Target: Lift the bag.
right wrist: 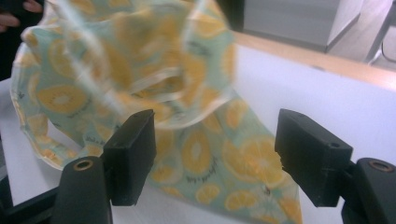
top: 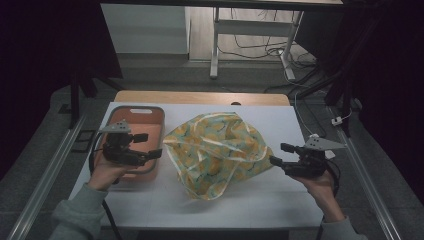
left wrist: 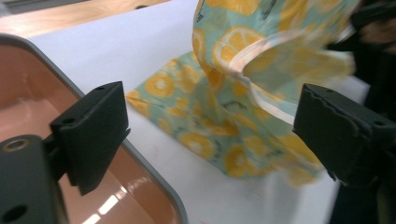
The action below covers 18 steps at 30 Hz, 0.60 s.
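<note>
Two open tongs, left (top: 150, 146) and right (top: 280, 154), flank one lemon-print cloth (top: 215, 152)

A crumpled, orange-slice-patterned teal bag (top: 215, 152) lies loosely heaped mid-table, just beside the pink tray (top: 150, 116).

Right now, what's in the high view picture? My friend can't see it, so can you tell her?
A crumpled lemon-print cloth lies in the middle of a white table. Two hands each hold an open gripper beside it: the left gripper over a pink tray, the right gripper near the cloth's edge.
</note>
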Available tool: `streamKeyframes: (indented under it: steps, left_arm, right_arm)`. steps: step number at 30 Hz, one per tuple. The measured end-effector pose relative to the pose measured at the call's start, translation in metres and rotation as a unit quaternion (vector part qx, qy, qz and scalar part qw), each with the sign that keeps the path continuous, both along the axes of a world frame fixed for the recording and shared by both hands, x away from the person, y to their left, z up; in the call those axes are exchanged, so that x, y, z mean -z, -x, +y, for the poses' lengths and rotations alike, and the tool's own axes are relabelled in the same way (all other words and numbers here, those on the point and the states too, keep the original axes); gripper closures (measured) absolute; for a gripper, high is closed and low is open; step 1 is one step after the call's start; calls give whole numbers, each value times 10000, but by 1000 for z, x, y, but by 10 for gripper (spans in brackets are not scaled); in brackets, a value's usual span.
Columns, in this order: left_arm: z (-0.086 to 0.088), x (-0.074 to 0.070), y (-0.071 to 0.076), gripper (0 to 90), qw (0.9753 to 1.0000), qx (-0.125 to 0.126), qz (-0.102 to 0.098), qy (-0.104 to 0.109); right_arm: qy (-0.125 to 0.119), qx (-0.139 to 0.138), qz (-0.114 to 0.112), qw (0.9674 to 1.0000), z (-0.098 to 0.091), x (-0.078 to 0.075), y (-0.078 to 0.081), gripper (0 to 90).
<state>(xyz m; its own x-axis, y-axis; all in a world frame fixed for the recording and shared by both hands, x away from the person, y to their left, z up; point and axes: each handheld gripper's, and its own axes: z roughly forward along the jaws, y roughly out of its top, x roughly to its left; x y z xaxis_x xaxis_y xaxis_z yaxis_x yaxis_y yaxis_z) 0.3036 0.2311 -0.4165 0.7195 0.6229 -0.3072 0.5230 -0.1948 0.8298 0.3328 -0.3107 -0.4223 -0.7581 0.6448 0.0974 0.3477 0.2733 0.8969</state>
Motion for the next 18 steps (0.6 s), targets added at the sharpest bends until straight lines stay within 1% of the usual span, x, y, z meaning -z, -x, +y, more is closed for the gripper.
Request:
streamKeyframes:
  steps: [1, 2, 5, 7, 11, 13, 18]
  left_arm:
    - [4, 0, 3, 89, 10000, -7, 9, 42]
    - [7, 1, 5, 91, 10000, -74, 2, 4]
    - [14, 6, 10, 103, 9994, -292, 38, -192]
    - [15, 11, 10, 119, 9984, -460, 77, -323]
    - [14, 21, 11, 144, 9976, -509, 157, -451]
    - [12, 24, 12, 146, 9973, -499, 161, -513]
    - [9, 29, 9, 152, 9969, -508, 214, -561]
  right_arm:
    - [-1, 15, 47, 10000, -1, 4, -1, 297]
    - [5, 30, 87, 10000, -2, 7, -2, 299]
    - [155, 66, 162, 9997, -3, 16, -3, 301]
    - [218, 76, 180, 9996, -5, 21, -3, 309]
    - [407, 155, 149, 9989, -7, 28, -1, 323]
    - [449, 166, 93, 9988, -9, 30, 1, 330]
    - [504, 201, 21, 9985, -10, 33, 2, 343]
